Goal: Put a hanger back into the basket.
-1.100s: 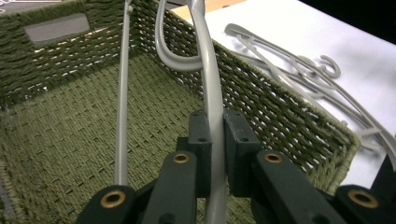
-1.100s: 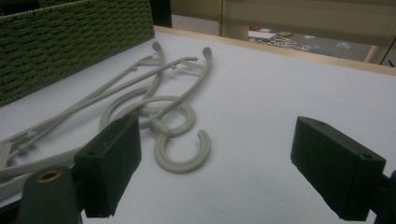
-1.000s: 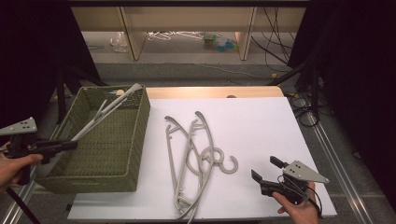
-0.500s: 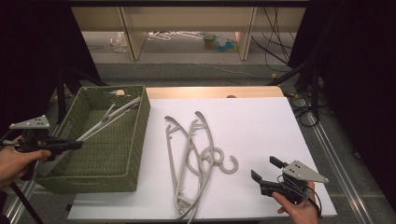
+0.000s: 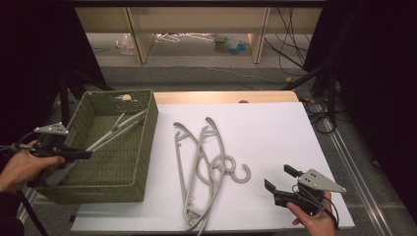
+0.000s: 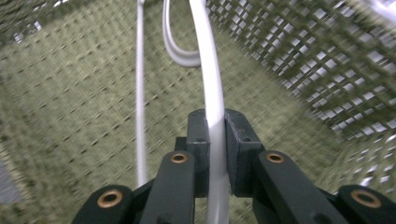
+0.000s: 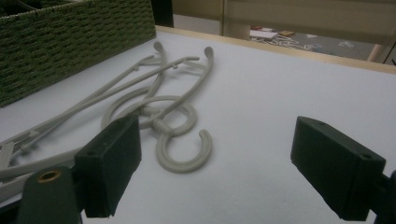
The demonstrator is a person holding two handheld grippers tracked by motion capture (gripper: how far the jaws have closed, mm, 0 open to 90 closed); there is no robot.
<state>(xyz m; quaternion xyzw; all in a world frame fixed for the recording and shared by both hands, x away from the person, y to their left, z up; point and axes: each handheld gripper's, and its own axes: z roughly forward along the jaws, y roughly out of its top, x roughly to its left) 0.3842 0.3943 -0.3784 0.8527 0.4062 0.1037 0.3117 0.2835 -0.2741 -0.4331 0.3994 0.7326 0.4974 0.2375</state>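
Observation:
A green woven basket (image 5: pixel 145 147) stands at the table's left. My left gripper (image 5: pixel 86 155) reaches in over its left rim, shut on a pale grey hanger (image 5: pixel 116 130) that slants across the inside toward the far right corner. In the left gripper view the pads (image 6: pixel 239 140) pinch the hanger's arm (image 6: pixel 209 70) above the basket floor (image 6: pixel 70 98). Two or three more grey hangers (image 5: pixel 201 162) lie overlapped on the white table top, hooks toward my right gripper (image 5: pixel 279 178). It stands open near the front right edge, nothing between its jaws (image 7: pixel 217 140), facing those hangers (image 7: pixel 154 100).
The white board (image 5: pixel 275 128) has free room to the right of the hangers. A wooden strip (image 5: pixel 226 96) runs along the far edge. Beyond it are a shelf unit (image 5: pixel 196 29) and cables on the floor. The basket wall (image 7: pixel 70 42) rises at the left in the right gripper view.
My left gripper has moved right and down over the basket's rim. The hanger it holds has sunk from resting above the far rim to lying inside. The right gripper stayed still.

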